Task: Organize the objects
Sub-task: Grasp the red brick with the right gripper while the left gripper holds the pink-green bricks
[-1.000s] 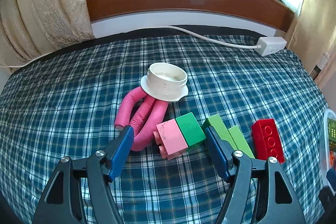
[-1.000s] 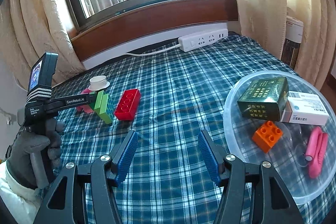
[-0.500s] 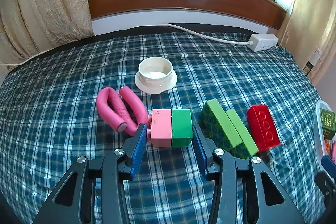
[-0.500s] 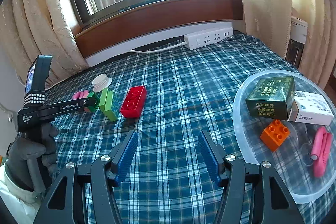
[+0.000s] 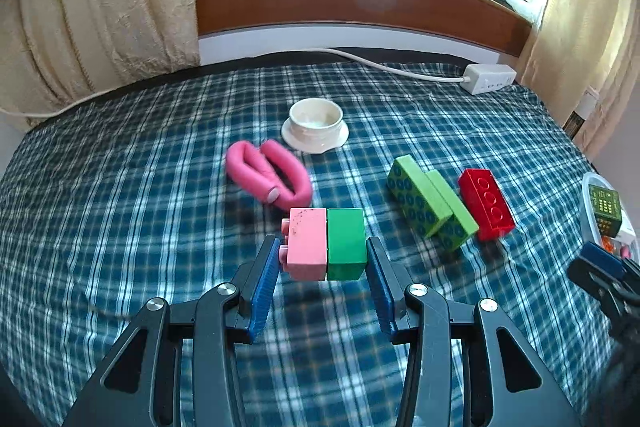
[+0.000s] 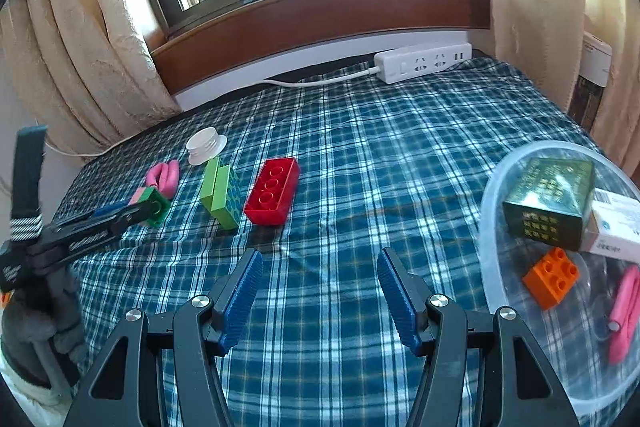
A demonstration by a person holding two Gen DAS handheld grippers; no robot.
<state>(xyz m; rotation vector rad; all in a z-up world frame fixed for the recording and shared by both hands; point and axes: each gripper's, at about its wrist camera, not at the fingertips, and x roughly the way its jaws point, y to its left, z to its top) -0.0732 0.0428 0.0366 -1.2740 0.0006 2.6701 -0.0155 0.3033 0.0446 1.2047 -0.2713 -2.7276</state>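
Observation:
My left gripper [image 5: 322,261] is shut on a joined pink-and-green brick [image 5: 325,243] and holds it above the plaid cloth; it also shows in the right wrist view [image 6: 150,203]. A pink foam loop [image 5: 269,175], a white cup lid [image 5: 315,125], a light green brick pair [image 5: 430,203] and a red brick [image 5: 486,203] lie behind it. My right gripper [image 6: 320,281] is open and empty over the cloth, left of a clear round tray [image 6: 492,195].
The tray holds a dark green box [image 6: 548,203], a white box [image 6: 618,229], an orange brick [image 6: 551,277] and a pink loop [image 6: 622,311]. A white power strip [image 6: 424,63] lies at the back edge. Curtains hang at both sides.
My left gripper closed on the pink-and-green brick and lifted it back from the pink loop. My right gripper drifted slightly and stayed open.

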